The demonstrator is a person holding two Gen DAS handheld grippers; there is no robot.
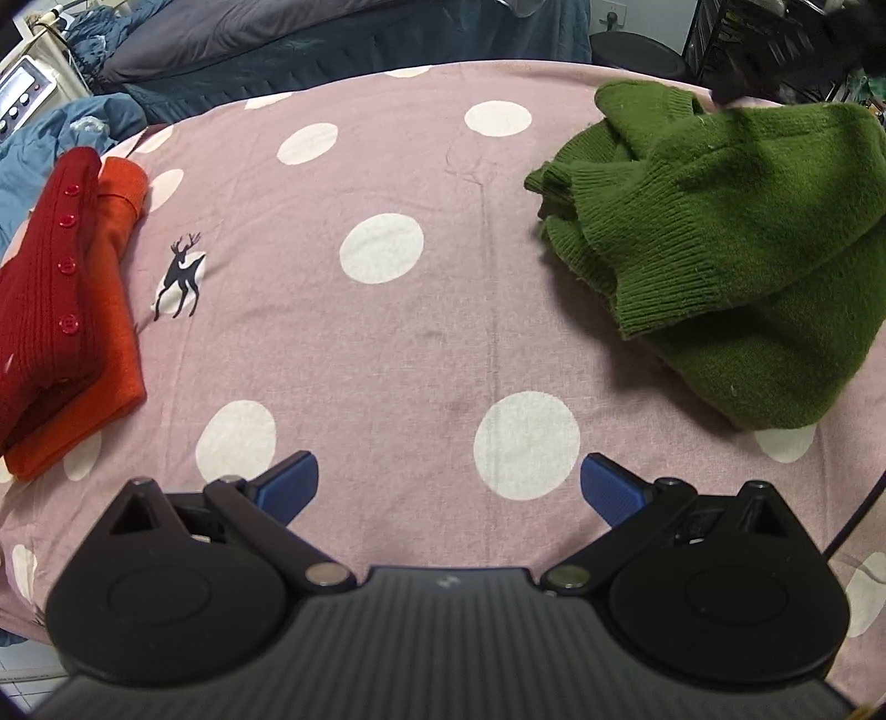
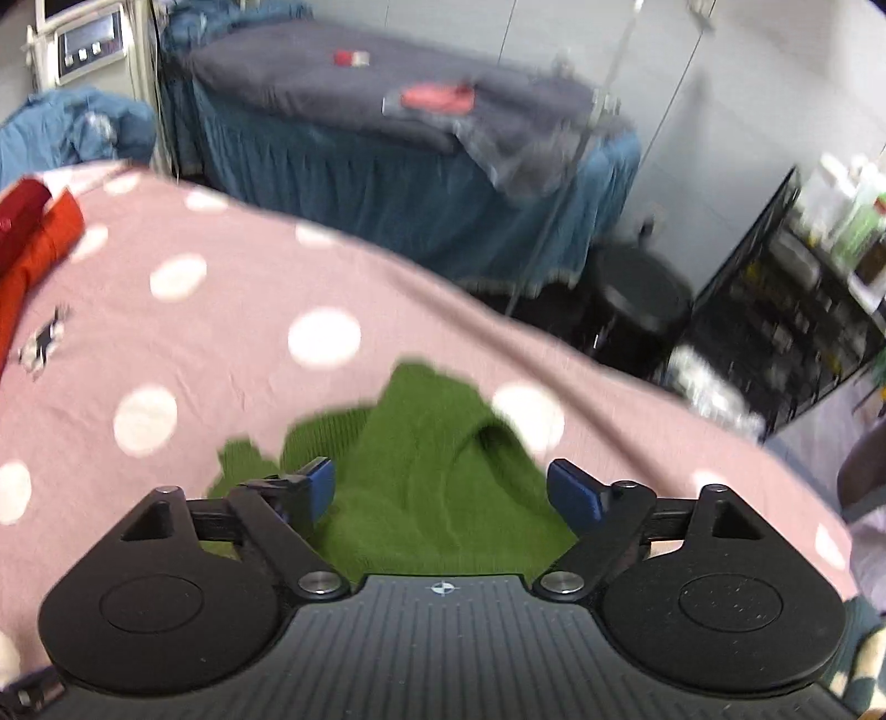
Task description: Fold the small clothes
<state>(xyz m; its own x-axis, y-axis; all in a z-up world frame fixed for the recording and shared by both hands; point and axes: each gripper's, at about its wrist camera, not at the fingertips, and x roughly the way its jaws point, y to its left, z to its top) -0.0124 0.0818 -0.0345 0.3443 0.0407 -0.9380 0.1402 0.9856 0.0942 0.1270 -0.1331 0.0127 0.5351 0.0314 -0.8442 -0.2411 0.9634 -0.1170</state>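
Note:
A crumpled green knit sweater lies at the right of the pink polka-dot sheet. At the left edge sits a folded stack: a dark red buttoned cardigan on top of an orange garment. My left gripper hovers open over bare sheet, between the stack and the sweater, holding nothing. My right gripper is open just above the green sweater, its blue fingers on either side of a raised fold, touching nothing that I can tell. The red and orange stack shows far left in the right wrist view.
A deer print marks the sheet near the stack. Beyond the sheet's far edge stand a bed with a blue skirt, a black round stool, a dark shelf rack and a white machine.

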